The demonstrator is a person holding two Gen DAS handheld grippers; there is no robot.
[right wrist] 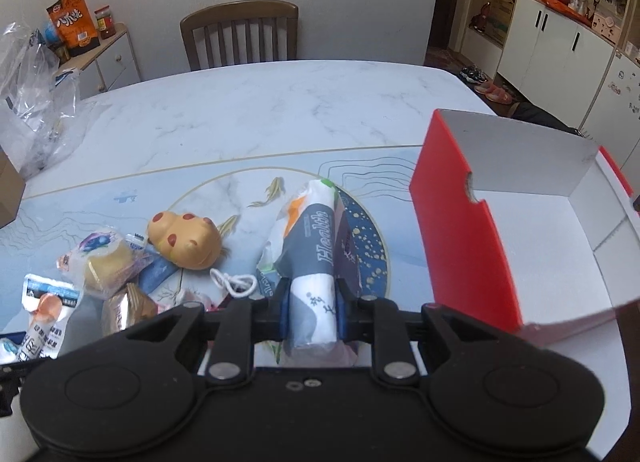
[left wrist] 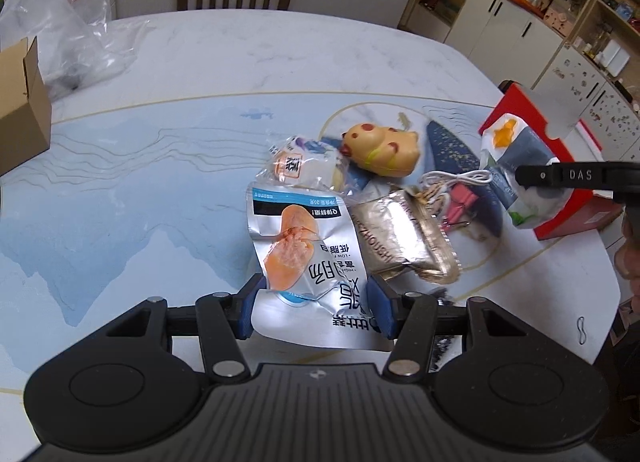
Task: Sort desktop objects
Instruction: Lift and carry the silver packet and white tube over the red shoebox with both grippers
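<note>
Nearest the left wrist lens, the left gripper [left wrist: 314, 312] is clamped on the lower end of a silver chicken-sausage pouch [left wrist: 298, 258], its blue pads [left wrist: 379, 310] pinching the foil while most of the pouch stands free above them. Thin, slick film held only at one end could slide or fold out of the pinch if the hand swings quickly. The right gripper [right wrist: 310, 312] is closed narrowly on a rolled white-and-grey tissue pack [right wrist: 310, 258], held up just left of the open red box [right wrist: 460, 222]. The box's near wall stands tall between pack and white interior, so a low carry could knock the wall or push the box across the table [right wrist: 280, 102]. Beyond the grippers the remaining pile sits close together on the blue mat [left wrist: 120, 190]: a yellow spotted toy [left wrist: 380, 148], a gold foil packet [left wrist: 404, 238], a wrapped bun [left wrist: 300, 166] and a white cord [left wrist: 456, 178]. The cord's loops lie loose among the packets and could snag and drag neighbours along.
</note>
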